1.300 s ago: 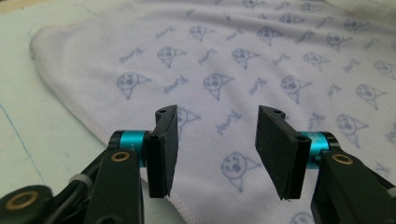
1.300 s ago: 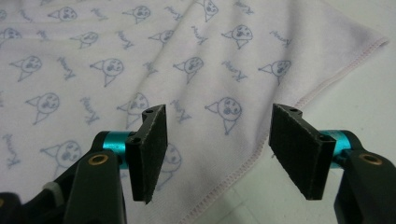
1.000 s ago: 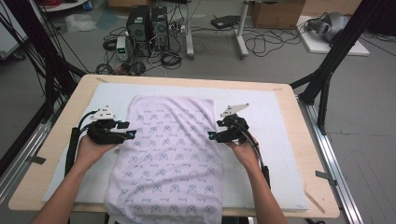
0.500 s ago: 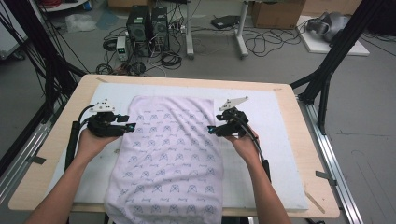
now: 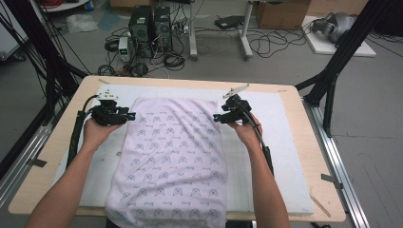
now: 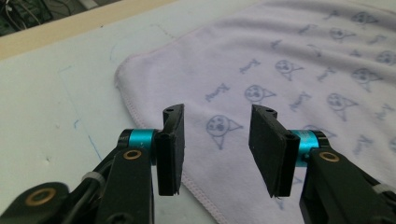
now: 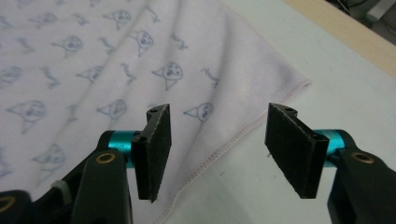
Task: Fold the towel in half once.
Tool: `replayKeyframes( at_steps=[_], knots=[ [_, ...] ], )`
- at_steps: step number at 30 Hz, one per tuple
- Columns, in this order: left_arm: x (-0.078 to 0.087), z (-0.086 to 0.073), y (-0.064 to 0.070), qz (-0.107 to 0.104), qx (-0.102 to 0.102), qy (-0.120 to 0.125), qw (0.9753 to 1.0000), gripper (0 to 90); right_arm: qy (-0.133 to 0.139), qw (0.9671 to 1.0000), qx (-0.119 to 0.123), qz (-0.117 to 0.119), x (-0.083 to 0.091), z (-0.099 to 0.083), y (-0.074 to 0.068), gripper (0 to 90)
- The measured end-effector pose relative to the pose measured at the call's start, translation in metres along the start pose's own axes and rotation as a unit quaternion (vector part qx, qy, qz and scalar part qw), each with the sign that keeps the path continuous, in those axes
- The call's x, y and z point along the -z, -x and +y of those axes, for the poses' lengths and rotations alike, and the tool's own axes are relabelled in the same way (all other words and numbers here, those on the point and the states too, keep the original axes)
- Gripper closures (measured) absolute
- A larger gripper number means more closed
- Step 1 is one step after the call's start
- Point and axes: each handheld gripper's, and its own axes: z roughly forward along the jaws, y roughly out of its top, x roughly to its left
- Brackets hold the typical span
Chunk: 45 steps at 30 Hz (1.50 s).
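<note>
A pale pink towel (image 5: 173,156) printed with small blue figures lies flat on the white mat, its near end hanging over the table's front edge. My left gripper (image 5: 129,115) hovers at the towel's left edge near the far corner, jaws open; in the left gripper view the towel's stitched hem (image 6: 140,116) runs beneath the open left gripper (image 6: 217,147). My right gripper (image 5: 217,117) sits at the towel's right edge near its far corner, open too. In the right gripper view the towel's corner (image 7: 299,84) lies just ahead of the right gripper (image 7: 217,149).
A white foam mat (image 5: 280,156) covers most of the wooden table (image 5: 316,156). Bare mat lies to either side of the towel. Black frame posts (image 5: 342,57) stand at the table's corners. Computers and cables (image 5: 152,28) sit on the floor beyond.
Both hands have moved their grippers away from the person along the towel's side edges, toward its far corners. The towel has not moved.
</note>
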Motion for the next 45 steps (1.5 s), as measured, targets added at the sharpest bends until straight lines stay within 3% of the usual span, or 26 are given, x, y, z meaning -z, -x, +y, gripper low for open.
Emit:
replayKeyframes(
  at_steps=[2, 5, 7, 10, 11, 14, 15, 16, 21, 25, 27, 30, 34, 35, 36, 37, 38, 40, 42, 44, 45],
  knots=[
    [-0.009, -0.003, -0.004, 0.020, 0.001, -0.007, 0.9998, 58.7, -0.008, 1.0000, -0.002, 0.001, -0.011, -0.003, 0.002, 43.4],
    [-0.023, -0.009, -0.011, 0.031, 0.026, -0.021, 0.9990, 59.5, -0.019, 0.9997, -0.012, -0.005, -0.025, -0.008, 0.007, 44.9],
    [-0.032, -0.014, -0.013, 0.043, 0.024, -0.044, 0.9978, 59.5, -0.022, 0.9994, -0.025, -0.002, -0.032, -0.011, 0.009, 46.3],
    [-0.036, -0.016, -0.014, 0.050, 0.038, -0.041, 0.9972, 60.1, -0.030, 0.9989, -0.036, -0.001, -0.040, -0.016, 0.012, 49.8],
    [-0.037, -0.016, -0.013, 0.054, 0.035, -0.040, 0.9971, 62.2, -0.032, 0.9985, -0.044, 0.001, -0.043, -0.017, 0.013, 51.3],
    [-0.038, -0.015, -0.010, 0.045, 0.028, -0.038, 0.9979, 79.6, -0.014, 0.9980, -0.062, 0.000, -0.042, -0.021, 0.015, 69.3],
    [-0.039, -0.014, -0.006, 0.042, 0.013, -0.043, 0.9981, 85.1, -0.013, 0.9976, -0.067, 0.014, -0.042, -0.022, 0.015, 77.6],
    [-0.039, -0.014, -0.006, 0.042, 0.013, -0.043, 0.9981, 86.0, -0.011, 0.9973, -0.068, 0.024, -0.042, -0.022, 0.015, 82.1],
    [-0.035, -0.011, -0.008, 0.027, 0.015, -0.046, 0.9984, 87.0, -0.007, 0.9964, -0.071, 0.046, -0.039, -0.021, 0.015, 84.7],
    [-0.023, -0.004, -0.008, -0.006, 0.033, -0.006, 0.9994, 87.0, 0.009, 0.9975, -0.059, 0.039, -0.020, -0.016, 0.018, 84.8],
    [-0.016, -0.001, -0.007, -0.013, 0.036, 0.009, 0.9992, 87.1, 0.017, 0.9979, -0.053, 0.033, -0.009, -0.015, 0.021, 84.8],
    [-0.010, 0.003, -0.007, -0.017, 0.031, 0.013, 0.9993, 87.1, 0.028, 0.9973, -0.061, 0.032, 0.008, -0.017, 0.025, 84.8],
    [0.007, 0.008, -0.003, -0.034, 0.020, 0.023, 0.9990, 87.0, 0.051, 0.9959, -0.055, 0.051, 0.030, -0.017, 0.023, 84.7],
    [0.012, 0.009, -0.001, -0.038, 0.015, 0.024, 0.9989, 87.0, 0.055, 0.9954, -0.055, 0.055, 0.035, -0.017, 0.020, 84.7],
    [0.023, 0.010, 0.005, -0.039, -0.004, 0.026, 0.9989, 87.0, 0.058, 0.9954, -0.050, 0.057, 0.039, -0.017, 0.018, 84.7],
    [0.023, 0.010, 0.005, -0.039, -0.004, 0.026, 0.9989, 87.0, 0.057, 0.9952, -0.051, 0.062, 0.042, -0.018, 0.014, 84.6],
    [0.037, 0.007, 0.009, -0.048, -0.006, 0.040, 0.9980, 87.0, 0.059, 0.9950, -0.045, 0.066, 0.045, -0.020, 0.009, 84.7],
    [0.044, 0.004, 0.012, -0.051, -0.007, 0.042, 0.9978, 86.9, 0.061, 0.9947, -0.034, 0.075, 0.052, -0.024, 0.000, 84.7],
    [0.057, -0.007, 0.022, -0.064, -0.009, 0.055, 0.9964, 86.9, 0.069, 0.9941, -0.025, 0.081, 0.060, -0.033, -0.014, 84.8],
    [0.069, -0.029, 0.037, -0.066, -0.024, 0.047, 0.9965, 86.9, 0.072, 0.9933, -0.021, 0.088, 0.066, -0.044, -0.026, 84.8],
    [0.069, -0.029, 0.037, -0.066, -0.024, 0.047, 0.9965, 86.9, 0.069, 0.9932, -0.021, 0.092, 0.068, -0.051, -0.031, 84.8]
  ],
)
